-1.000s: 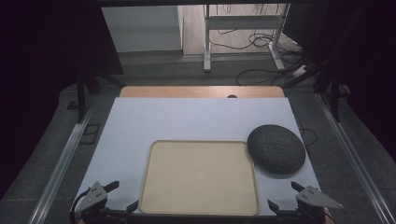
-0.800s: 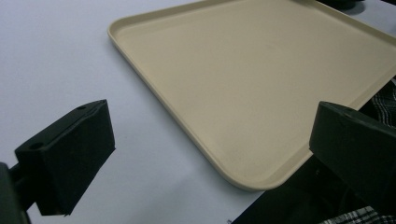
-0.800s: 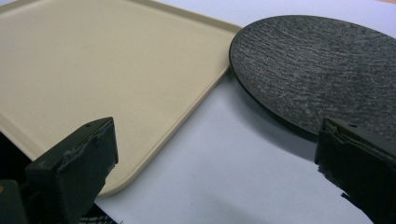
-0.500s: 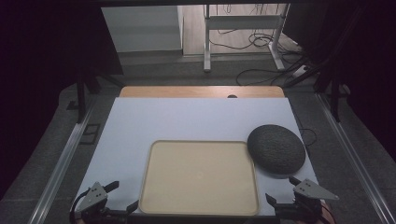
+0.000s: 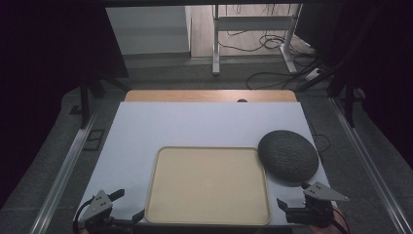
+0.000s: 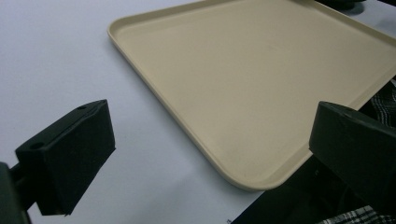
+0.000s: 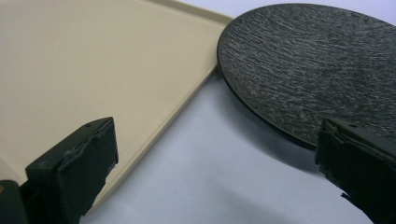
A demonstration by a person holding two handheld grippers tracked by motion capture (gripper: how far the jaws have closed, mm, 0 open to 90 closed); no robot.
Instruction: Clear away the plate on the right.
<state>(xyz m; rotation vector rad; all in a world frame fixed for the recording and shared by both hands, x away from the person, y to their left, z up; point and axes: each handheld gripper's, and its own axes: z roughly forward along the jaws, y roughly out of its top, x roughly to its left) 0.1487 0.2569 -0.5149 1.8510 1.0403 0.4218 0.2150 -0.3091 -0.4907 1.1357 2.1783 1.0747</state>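
Note:
A beige tray (image 5: 209, 185) lies bare at the front middle of the white mat (image 5: 195, 124). A dark round textured plate (image 5: 288, 156) rests on the mat just off the tray's right edge. My left gripper (image 5: 127, 204) hovers at the front left corner of the tray, open and holding nothing. In the left gripper view its jaws (image 6: 210, 126) stand wide apart over the tray's corner (image 6: 261, 84). My right gripper (image 5: 296, 195) is open near the plate's front rim. In the right gripper view it (image 7: 217, 140) frames the gap between tray (image 7: 93, 60) and plate (image 7: 317, 65).
A wooden strip (image 5: 209, 95) runs along the table's far edge. Metal rails (image 5: 63, 170) flank the table on both sides. Beyond it are frame legs (image 5: 215, 48) and cables (image 5: 272, 44) on the floor. Checked cloth (image 6: 383, 100) shows at the table's near edge.
My right gripper has crept a little forward toward the plate. The left gripper has barely shifted. Tray and plate are where they were.

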